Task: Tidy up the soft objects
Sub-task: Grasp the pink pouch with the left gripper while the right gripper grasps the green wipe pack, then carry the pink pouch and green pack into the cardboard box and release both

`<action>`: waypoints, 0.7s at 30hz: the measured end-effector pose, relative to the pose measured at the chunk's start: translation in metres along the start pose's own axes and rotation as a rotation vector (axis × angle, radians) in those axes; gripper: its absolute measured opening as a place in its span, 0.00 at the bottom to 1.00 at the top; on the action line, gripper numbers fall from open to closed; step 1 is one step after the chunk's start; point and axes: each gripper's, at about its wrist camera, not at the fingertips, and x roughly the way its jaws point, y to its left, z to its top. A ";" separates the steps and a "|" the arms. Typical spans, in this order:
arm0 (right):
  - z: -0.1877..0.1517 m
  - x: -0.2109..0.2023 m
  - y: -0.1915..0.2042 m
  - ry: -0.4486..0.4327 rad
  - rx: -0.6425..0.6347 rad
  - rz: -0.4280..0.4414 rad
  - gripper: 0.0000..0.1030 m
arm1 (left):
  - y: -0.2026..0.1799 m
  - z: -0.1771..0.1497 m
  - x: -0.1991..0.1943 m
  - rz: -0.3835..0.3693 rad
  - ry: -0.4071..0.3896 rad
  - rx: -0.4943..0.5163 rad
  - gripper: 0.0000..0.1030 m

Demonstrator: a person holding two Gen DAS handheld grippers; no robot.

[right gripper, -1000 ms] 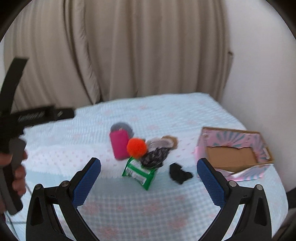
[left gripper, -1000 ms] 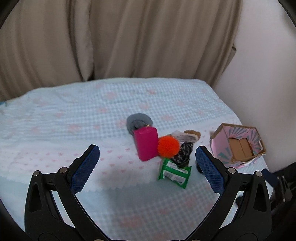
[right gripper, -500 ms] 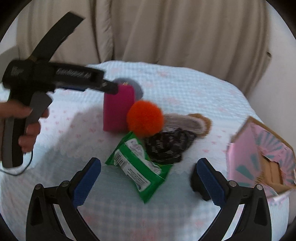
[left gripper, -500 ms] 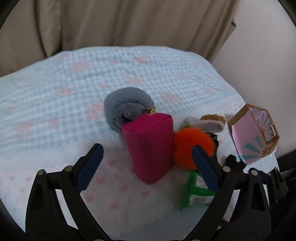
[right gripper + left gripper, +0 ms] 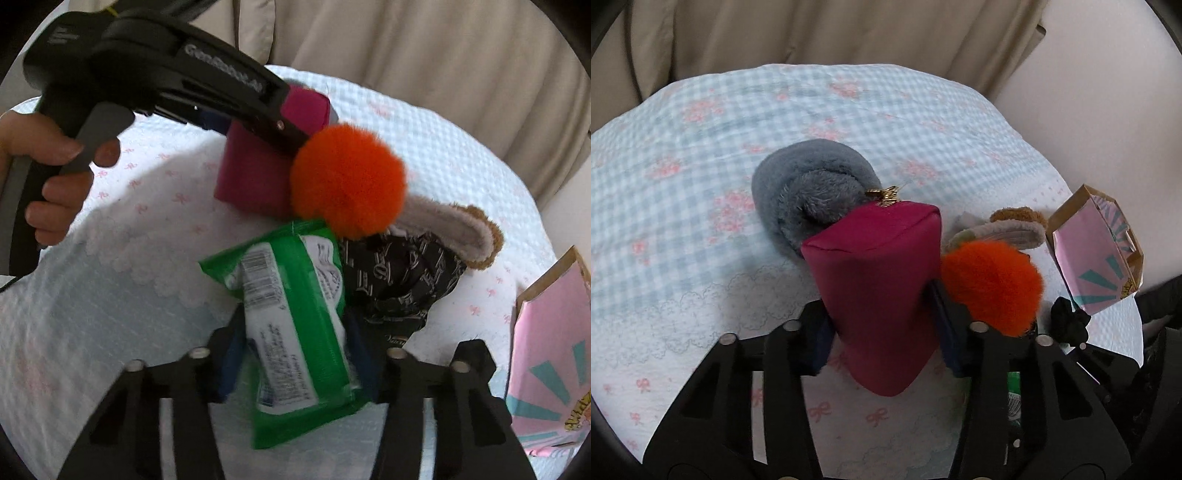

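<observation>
Left gripper (image 5: 882,332) clamped on magenta pouch (image 5: 879,280), orange pompom (image 5: 991,286) just right; right gripper (image 5: 295,354) pinching green wipes pack (image 5: 291,325).

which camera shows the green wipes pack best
The right wrist view: the green wipes pack fills the centre, label and barcode visible, clamped in the right claw. The left wrist view shows only a green sliver behind the left claw's linkage.

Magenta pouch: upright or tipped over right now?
Upright. The magenta pouch stands on its narrow end on the bedspread, zippered top up, with the left gripper closed on its sides, beside the orange pompom.
</observation>
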 end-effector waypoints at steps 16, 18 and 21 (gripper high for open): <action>0.017 -0.019 -0.024 -0.031 0.126 0.013 0.34 | -0.011 -0.002 -0.045 0.043 -0.023 -0.007 0.15; 0.020 -0.028 -0.027 -0.036 0.146 0.008 0.34 | -0.015 0.000 -0.061 0.044 -0.040 -0.013 0.15; 0.022 -0.055 -0.032 -0.047 0.190 0.000 0.34 | -0.023 0.002 -0.086 0.052 -0.060 -0.016 0.15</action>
